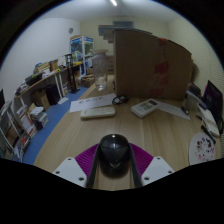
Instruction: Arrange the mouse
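Note:
A black computer mouse (pixel 113 151) sits between my gripper's (pixel 113 163) two fingers, its rounded back facing the camera. Both purple pads (pixel 86 156) press against its sides. The mouse is held above the wooden desk (pixel 110 128). A white keyboard (pixel 98 112) lies on the desk beyond the fingers, a little to the left.
A white remote-like device (pixel 147 107) lies on the desk ahead to the right. A monitor (pixel 213 99) and a round white object (pixel 203 149) stand at the right. A large cardboard box (pixel 148 63) is at the back. Shelves (pixel 40 92) line the left wall.

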